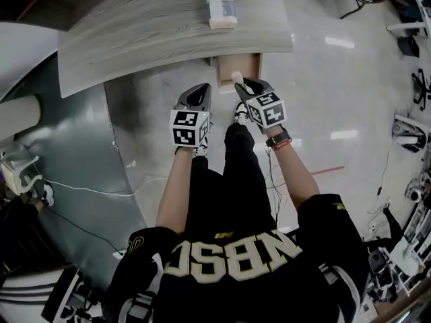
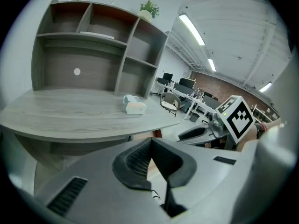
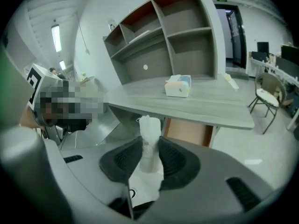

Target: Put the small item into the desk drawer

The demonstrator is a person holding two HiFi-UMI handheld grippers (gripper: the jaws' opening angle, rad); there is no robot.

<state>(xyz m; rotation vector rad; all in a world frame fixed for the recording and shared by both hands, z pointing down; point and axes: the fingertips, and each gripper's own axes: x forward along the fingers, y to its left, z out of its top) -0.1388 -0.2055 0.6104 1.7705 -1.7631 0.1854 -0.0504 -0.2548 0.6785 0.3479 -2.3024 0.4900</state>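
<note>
The grey wood-grain worktop [image 1: 155, 32] fills the top of the head view, and the left gripper view shows an open shelf unit [image 2: 93, 50] standing at its back. Under the worktop's front edge a drawer [image 1: 248, 64] with a brown wooden inside sticks out, so it looks already pulled open. A pale tissue box [image 1: 221, 11] sits on the worktop above it, well apart from both tools. The left tool [image 1: 201, 91] hangs beside the drawer with its pads [image 2: 135, 160] closed together at the tips and nothing between them, so it seems to have no part in this step. The right tool [image 1: 244, 83] is at the drawer's front, its jaws clamped narrowly round the small item [image 3: 150, 139], a white, upright, candle-like cylinder whose top stands out above the pads. The item is therefore in hand and held at the drawer's mouth, not yet inside. By my reading, pick-up and opening are done; lowering it in and letting go remain, and perhaps closing the drawer.
</note>
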